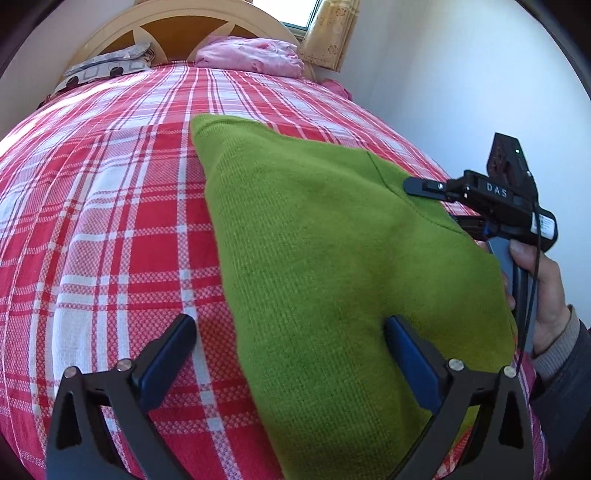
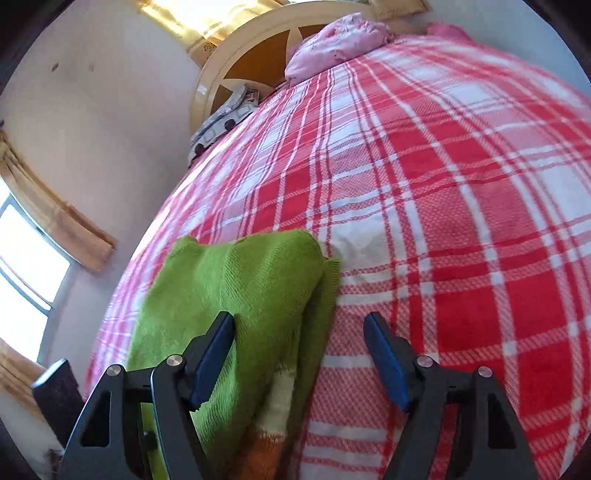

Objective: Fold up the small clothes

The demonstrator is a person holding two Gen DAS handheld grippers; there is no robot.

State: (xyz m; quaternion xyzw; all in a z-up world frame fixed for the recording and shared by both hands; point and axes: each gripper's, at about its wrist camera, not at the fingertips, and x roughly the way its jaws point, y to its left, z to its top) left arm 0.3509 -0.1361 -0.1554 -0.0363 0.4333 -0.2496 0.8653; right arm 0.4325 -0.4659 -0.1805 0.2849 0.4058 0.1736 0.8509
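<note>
While my left tool (image 1: 290, 339) hangs over the bed (image 1: 110, 206) with its fingers spread apart, the green knit (image 1: 332, 236) lies folded on the plaid cover, its left edge running between those fingers. My right tool (image 1: 421, 184) shows at the knit's far right edge, gripped in my right hand (image 1: 543, 291). A pink pillow (image 1: 251, 55) sits by the headboard (image 1: 177, 26).

From the right wrist, my right tool (image 2: 299, 339) also stands apart, empty, its left finger over the knit (image 2: 240, 288) and its right finger over the cover. A cream and orange band shows at the knit's near end.
</note>
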